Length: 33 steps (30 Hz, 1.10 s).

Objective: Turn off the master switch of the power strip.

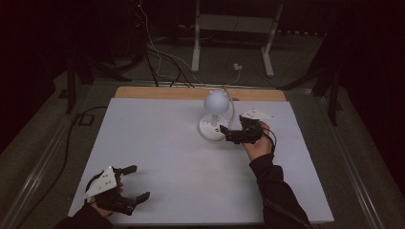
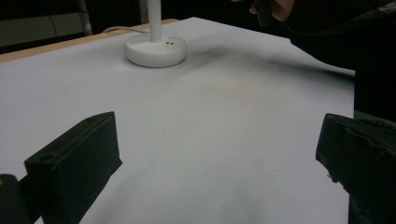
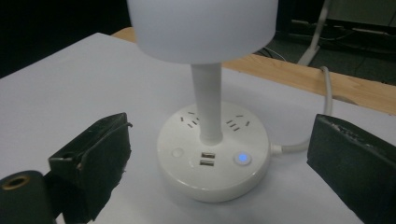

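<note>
Darkness fills the room around a pale worktop (image 1: pixel 157 143), with a strip of bare wood at its far edge and cables and a metal stand on the floor beyond. On the worktop stands a white lamp (image 1: pixel 216 114) with a round shade on a slim stem and a disc base that carries sockets, two small ports and a lit blue button (image 3: pixel 242 158). Its cord (image 3: pixel 299 145) trails off from the base toward the wooden edge.

The right gripper (image 1: pixel 228 134) is held low at the lamp's base, pointing at it. Its fingers (image 3: pixel 91 161) stand wide apart, one to either side of the base and a little short of it, touching nothing. From the right gripper view the base sits straight ahead in the gap between them, the stem rising just beyond the ports and the shade hanging overhead. The blue button lies nearer the finger on the right of that view.

The left gripper (image 1: pixel 136 183) rests at the near corner of the worktop, well apart from the lamp. Its fingers (image 2: pixel 77 165) are spread wide too, with bare surface between them; the lamp's base (image 2: pixel 155 50) sits far ahead of them, and the person's dark sleeve (image 2: pixel 336 42) crosses beyond the finger on the right of that view.
</note>
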Available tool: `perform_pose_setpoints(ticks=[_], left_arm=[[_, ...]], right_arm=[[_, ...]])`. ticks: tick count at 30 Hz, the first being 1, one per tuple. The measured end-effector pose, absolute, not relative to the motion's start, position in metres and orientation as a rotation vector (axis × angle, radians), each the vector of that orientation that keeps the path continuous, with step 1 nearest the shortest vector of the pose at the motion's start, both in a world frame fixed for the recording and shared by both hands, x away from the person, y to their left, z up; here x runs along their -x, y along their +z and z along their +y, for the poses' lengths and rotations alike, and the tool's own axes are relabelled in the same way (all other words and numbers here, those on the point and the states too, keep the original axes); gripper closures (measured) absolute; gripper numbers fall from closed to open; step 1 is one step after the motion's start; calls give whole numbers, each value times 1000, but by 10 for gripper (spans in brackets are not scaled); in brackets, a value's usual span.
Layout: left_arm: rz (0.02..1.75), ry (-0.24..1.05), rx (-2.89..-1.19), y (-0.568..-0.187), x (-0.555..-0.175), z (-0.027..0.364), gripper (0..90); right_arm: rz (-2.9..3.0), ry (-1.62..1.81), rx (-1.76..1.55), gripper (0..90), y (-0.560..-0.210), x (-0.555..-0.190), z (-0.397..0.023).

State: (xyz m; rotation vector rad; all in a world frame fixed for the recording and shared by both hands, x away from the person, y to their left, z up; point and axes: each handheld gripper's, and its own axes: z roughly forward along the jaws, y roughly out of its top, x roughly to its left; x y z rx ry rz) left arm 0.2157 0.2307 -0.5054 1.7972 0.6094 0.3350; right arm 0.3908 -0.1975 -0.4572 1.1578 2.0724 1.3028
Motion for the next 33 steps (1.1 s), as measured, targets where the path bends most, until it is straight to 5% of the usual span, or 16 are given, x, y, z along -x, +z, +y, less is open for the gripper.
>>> perform_pose_setpoints(ticks=[16, 20, 22, 26, 33], left_arm=[[607, 332, -1805, -506, -216, 230, 3], [608, 334, -1802, -506, -216, 231, 3], [610, 334, -1800, -506, -216, 231, 3], [608, 332, -1804, -506, -216, 230, 3], [610, 332, -1802, -506, -216, 230, 3]], right_arm=[[2007, 1237, -1258, 231, -469, -405, -190], [1999, 1230, -1311, 334, -470, -407, -189], [1982, 1210, -1338, 473, -470, -408, -188], [1955, 1229, -1361, 613, -470, -409, -188], [1946, 1207, -1366, 751, -474, -412, -187]])
